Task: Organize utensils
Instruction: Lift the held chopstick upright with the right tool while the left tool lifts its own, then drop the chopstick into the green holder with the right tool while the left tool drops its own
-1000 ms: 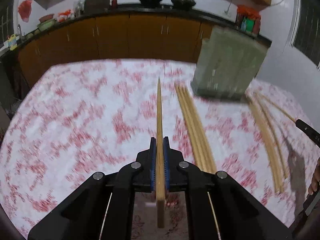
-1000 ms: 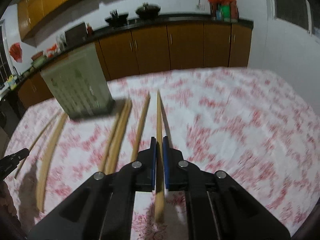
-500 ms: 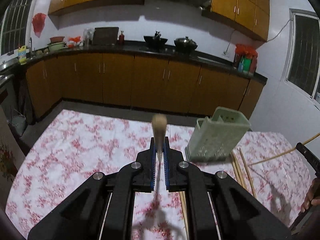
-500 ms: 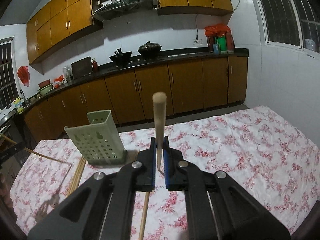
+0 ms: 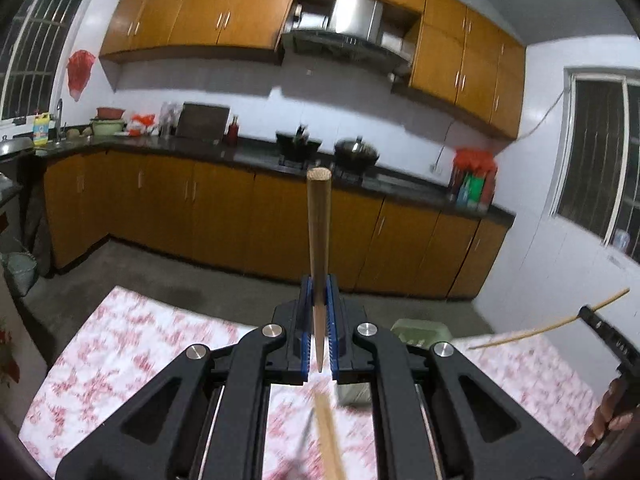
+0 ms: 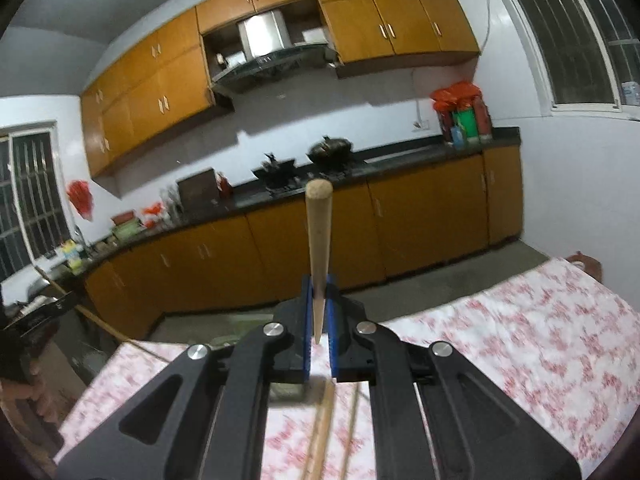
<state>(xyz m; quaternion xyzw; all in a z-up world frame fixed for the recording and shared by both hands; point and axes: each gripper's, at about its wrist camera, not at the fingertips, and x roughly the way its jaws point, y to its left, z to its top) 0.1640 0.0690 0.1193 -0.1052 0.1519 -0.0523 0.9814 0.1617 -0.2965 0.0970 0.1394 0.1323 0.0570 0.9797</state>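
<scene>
Two chopsticks are clamped, one in my left gripper [image 5: 319,320] and one in my right gripper [image 6: 319,308], neither yet in the green holder [image 5: 420,332], loose ones [image 6: 324,432] remaining.

Black tongs [image 5: 319,320], blue pads [image 5: 305,332], apparently silver screws.

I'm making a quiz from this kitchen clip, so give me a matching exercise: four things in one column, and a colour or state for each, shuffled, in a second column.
Things:
1. left gripper
2. holder
3. tablecloth
4. cabinets

States:
A. pale green, mostly hidden behind the fingers
B. orange-brown
C. shut on a chopstick
D. white with red flowers

Pairs: 1-C, 2-A, 3-D, 4-B
</scene>
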